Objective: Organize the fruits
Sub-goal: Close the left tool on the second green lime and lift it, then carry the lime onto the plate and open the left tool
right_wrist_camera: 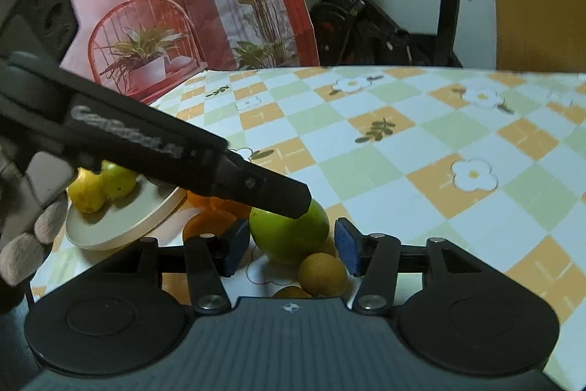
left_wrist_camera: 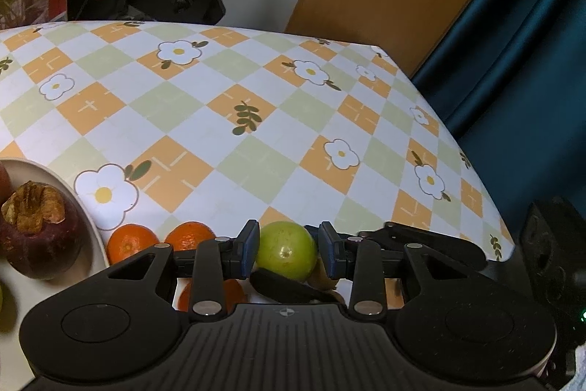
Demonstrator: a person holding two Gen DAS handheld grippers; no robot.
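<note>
A green round fruit (left_wrist_camera: 286,251) lies on the checked tablecloth between the pads of my left gripper (left_wrist_camera: 289,250), which is open with small gaps on both sides. The same green fruit (right_wrist_camera: 289,235) sits just ahead of my open right gripper (right_wrist_camera: 293,250), with the left gripper's finger (right_wrist_camera: 271,189) over it. Oranges (left_wrist_camera: 129,242) lie left of the fruit. Small brown fruits (right_wrist_camera: 322,273) lie between the right gripper's fingers. A cream plate (right_wrist_camera: 121,226) holds yellow and green fruits (right_wrist_camera: 99,185); in the left wrist view the plate (left_wrist_camera: 78,204) holds a dark purple fruit (left_wrist_camera: 36,237).
The table's far edge (left_wrist_camera: 256,26) and right edge (left_wrist_camera: 476,167) drop off to a dark blue curtain (left_wrist_camera: 512,61). An exercise bike (right_wrist_camera: 366,17) and a printed red screen (right_wrist_camera: 183,6) stand behind the table.
</note>
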